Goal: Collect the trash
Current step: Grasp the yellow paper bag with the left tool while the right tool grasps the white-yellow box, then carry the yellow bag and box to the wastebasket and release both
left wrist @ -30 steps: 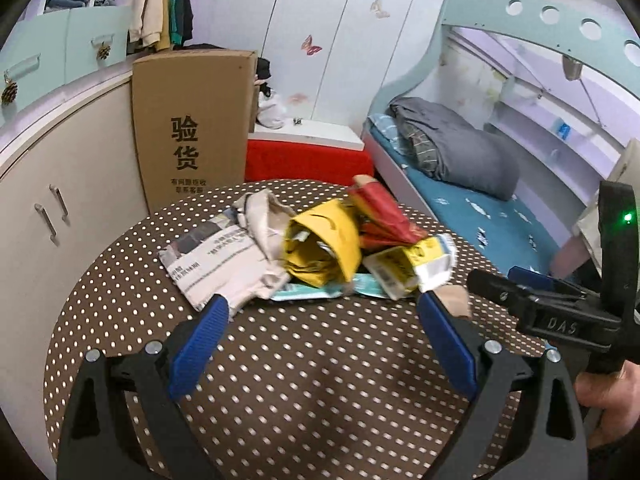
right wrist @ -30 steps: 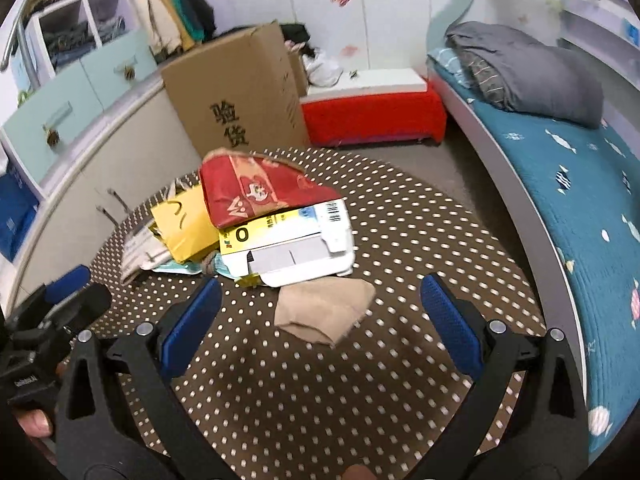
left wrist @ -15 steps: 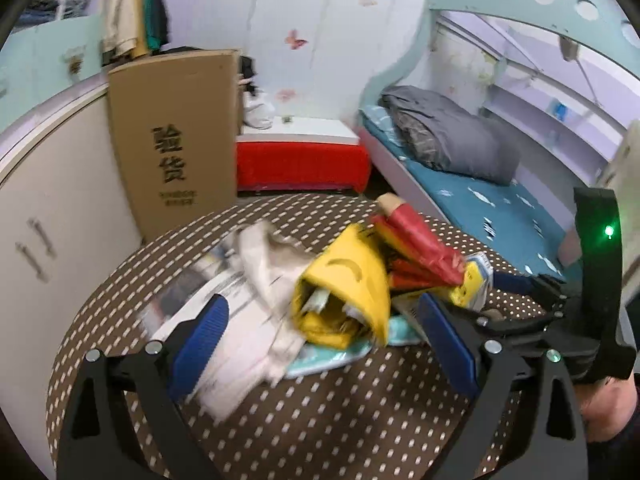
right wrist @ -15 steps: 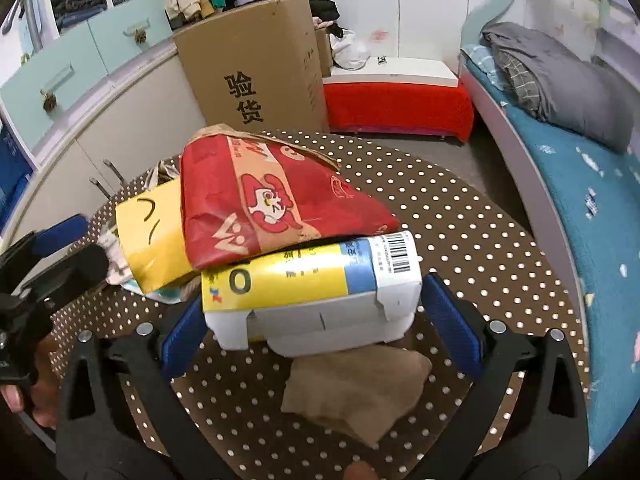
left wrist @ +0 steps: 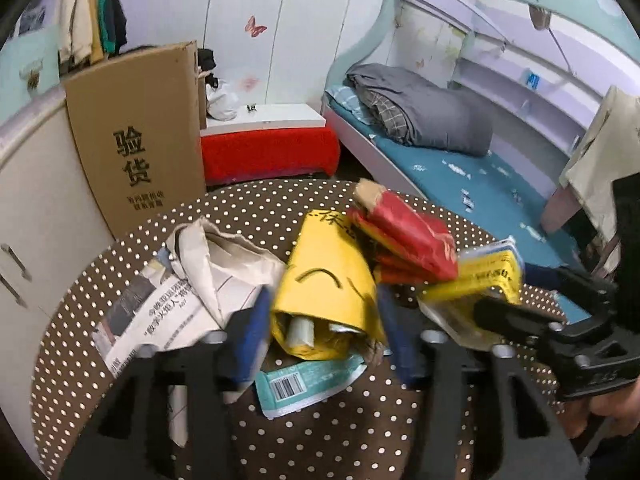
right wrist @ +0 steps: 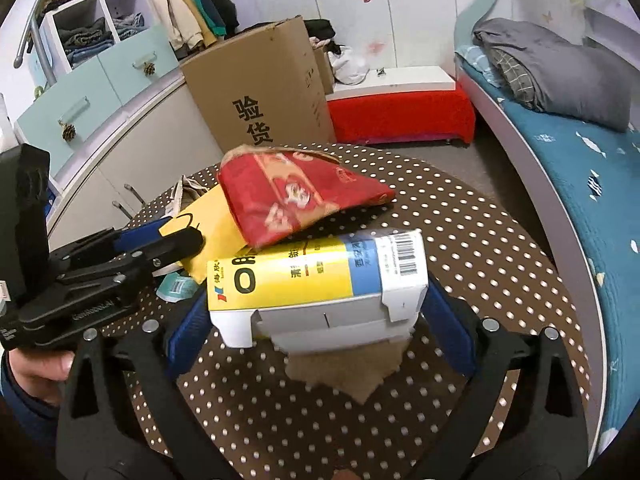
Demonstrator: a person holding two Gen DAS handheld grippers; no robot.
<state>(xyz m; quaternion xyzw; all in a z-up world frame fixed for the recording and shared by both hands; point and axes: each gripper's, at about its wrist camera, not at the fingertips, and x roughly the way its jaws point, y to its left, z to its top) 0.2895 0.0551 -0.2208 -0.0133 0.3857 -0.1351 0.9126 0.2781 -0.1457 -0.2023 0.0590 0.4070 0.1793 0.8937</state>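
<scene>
My worry is the loose red paper bag [right wrist: 296,196] sliding off when I lift, since it only rests on the yellow-and-white cardboard box [right wrist: 316,284] now between my right gripper's [right wrist: 316,316] spread pads. My left gripper [left wrist: 324,320] has just been closing around the crumpled yellow paper bag [left wrist: 324,292] directly ahead; contact is unclear.

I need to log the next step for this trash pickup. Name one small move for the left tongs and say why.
Probably finish closing the left tongs on the yellow mailer bag. Their jaws have just been closing, and the blue pads already flank the bag's open end, though a firm pinch isn't visible yet. The right tongs bracket the yellow-and-blue carton.
</scene>
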